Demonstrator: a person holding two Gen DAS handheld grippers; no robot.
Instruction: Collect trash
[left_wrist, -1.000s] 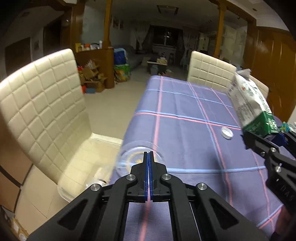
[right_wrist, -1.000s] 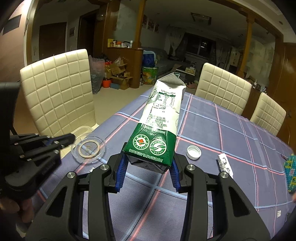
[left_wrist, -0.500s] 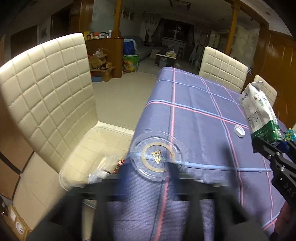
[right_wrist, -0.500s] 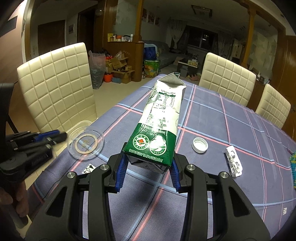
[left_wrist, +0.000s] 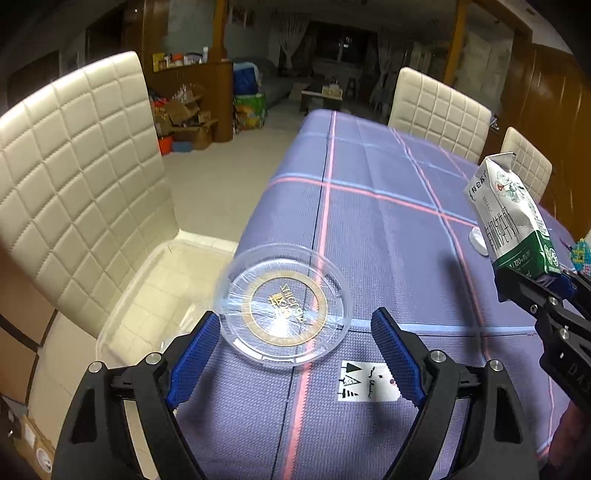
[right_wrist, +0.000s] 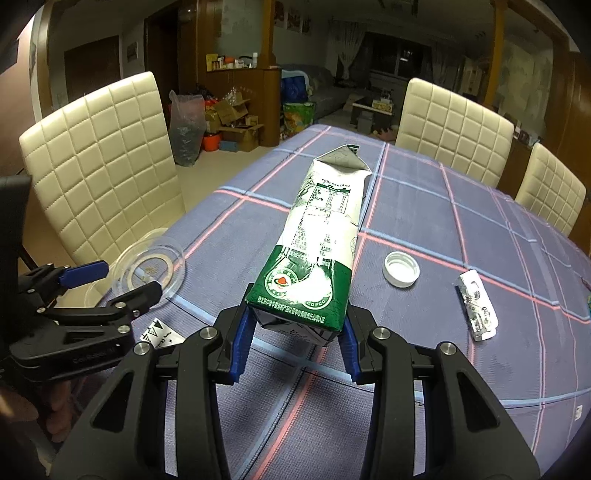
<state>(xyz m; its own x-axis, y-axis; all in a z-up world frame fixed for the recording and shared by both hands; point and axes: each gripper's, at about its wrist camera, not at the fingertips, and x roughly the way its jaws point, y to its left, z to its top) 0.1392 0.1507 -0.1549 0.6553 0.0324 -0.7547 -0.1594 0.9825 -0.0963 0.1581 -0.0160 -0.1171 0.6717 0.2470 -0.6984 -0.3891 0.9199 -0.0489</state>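
My right gripper (right_wrist: 293, 341) is shut on the base of a green and white milk carton (right_wrist: 317, 243) and holds it above the table; the carton (left_wrist: 511, 218) also shows at the right of the left wrist view. My left gripper (left_wrist: 291, 356) is open wide, its blue pads either side of a clear round plastic lid (left_wrist: 286, 304) with a gold ring. The lid lies at the table's left edge, also seen in the right wrist view (right_wrist: 147, 267). A white bottle cap (right_wrist: 400, 268) and a crumpled white wrapper (right_wrist: 476, 304) lie on the cloth.
The table has a blue plaid cloth (left_wrist: 369, 206). A clear plastic bin (left_wrist: 147, 295) sits on the cream chair (left_wrist: 74, 177) left of the table. A small printed paper tag (left_wrist: 367, 380) lies near the left gripper. More cream chairs (right_wrist: 450, 125) stand on the far side.
My left gripper has opened from fully shut to wide open and moved in around the clear lid. My right gripper still holds the carton, shifted slightly.
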